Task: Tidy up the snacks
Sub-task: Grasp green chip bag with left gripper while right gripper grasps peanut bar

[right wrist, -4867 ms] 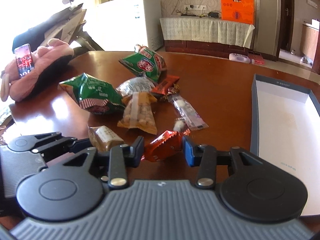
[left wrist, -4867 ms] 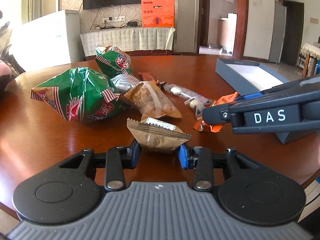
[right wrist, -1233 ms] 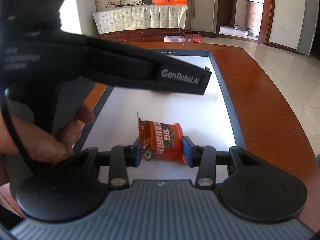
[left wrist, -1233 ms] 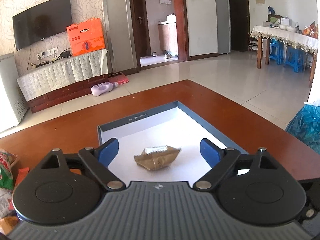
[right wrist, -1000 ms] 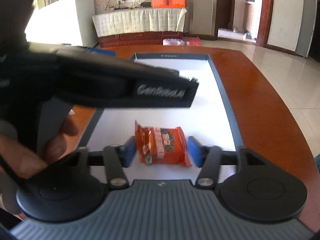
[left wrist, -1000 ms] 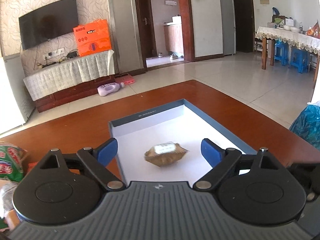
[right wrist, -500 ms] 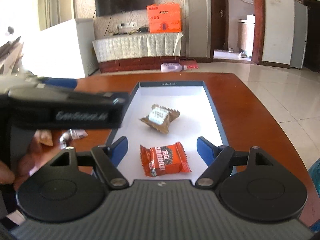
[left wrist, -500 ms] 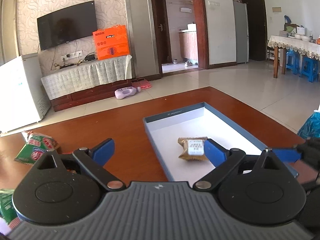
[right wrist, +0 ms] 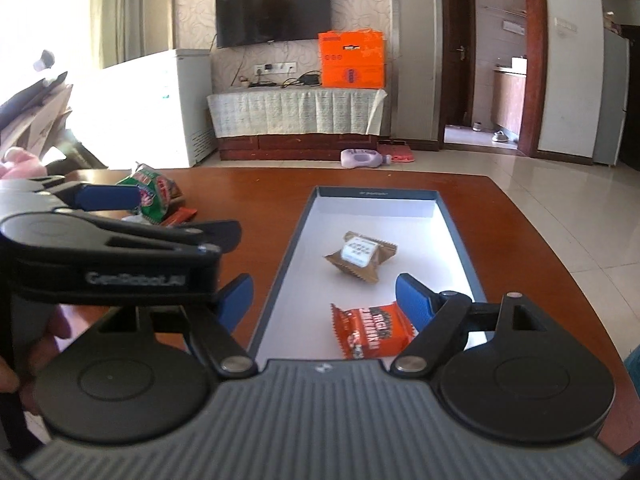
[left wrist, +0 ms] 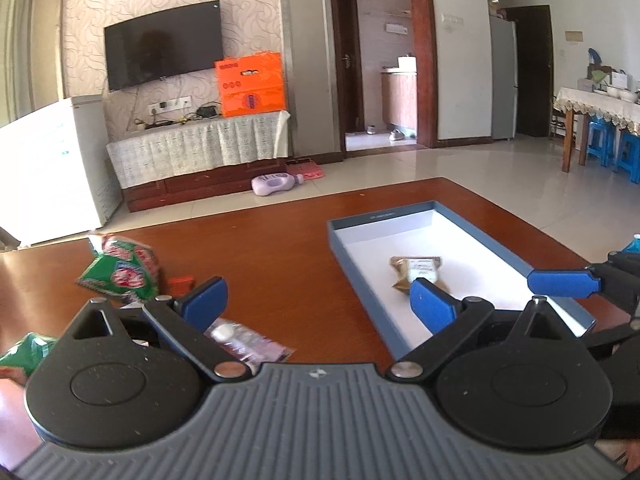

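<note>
Nearest the left gripper (left wrist: 318, 300), whose blue-padded jaws stand wide apart and empty, a clear plastic packet with white sweets and a purplish label (left wrist: 246, 340) lies on the reddish-brown wooden table (left wrist: 280, 240), just below and left of its left finger, long axis running away to the left. The left gripper is plainly the closer one for that packet. The right gripper (right wrist: 324, 300) is likewise spread and holds nothing; an orange foil snack packet (right wrist: 372, 330) lies flat between its fingers inside the shallow blue-rimmed white tray (right wrist: 452, 224). Beyond it rests a brown crimped biscuit packet (right wrist: 360, 256), mid-tray. Farther left, green-and-red crisp bags (left wrist: 120, 272) wait on the table, well apart from the tray.
</note>
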`<state>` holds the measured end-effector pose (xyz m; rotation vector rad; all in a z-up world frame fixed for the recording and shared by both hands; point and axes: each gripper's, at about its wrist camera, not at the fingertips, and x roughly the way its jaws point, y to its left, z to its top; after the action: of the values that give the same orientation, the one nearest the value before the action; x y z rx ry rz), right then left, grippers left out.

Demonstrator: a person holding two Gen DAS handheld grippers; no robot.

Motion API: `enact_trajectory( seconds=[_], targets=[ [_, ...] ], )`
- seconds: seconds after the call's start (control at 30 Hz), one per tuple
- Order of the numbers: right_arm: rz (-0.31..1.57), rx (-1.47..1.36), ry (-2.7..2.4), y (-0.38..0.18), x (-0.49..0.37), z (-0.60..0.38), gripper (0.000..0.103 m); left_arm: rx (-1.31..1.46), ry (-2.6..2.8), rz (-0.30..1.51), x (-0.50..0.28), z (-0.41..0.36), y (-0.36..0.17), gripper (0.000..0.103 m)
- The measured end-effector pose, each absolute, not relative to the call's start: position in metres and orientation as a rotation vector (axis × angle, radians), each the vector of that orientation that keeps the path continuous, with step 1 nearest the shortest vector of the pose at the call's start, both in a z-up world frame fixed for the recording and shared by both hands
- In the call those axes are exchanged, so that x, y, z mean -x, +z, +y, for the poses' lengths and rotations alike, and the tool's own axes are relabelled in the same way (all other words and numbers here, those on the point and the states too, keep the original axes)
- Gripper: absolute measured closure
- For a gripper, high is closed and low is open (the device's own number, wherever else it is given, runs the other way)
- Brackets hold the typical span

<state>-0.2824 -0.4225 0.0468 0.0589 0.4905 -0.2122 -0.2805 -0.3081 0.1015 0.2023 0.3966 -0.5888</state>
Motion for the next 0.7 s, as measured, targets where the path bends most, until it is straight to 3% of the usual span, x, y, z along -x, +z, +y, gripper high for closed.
enact_trajectory(
  seconds=[0.53,0.7],
  targets=[
    [0.517,0.0,-0.08,0.044,0.252,-0.36,0.023,-0.138,-0.18,0.369,0.259,-0.182,0.096,0.002],
    [0.517,0.023,-0.03,0.04,0.244,-0.337,0.023,-0.033,-0.11,0.442,0.238,-0.139,0.09,0.001]
  ],
)
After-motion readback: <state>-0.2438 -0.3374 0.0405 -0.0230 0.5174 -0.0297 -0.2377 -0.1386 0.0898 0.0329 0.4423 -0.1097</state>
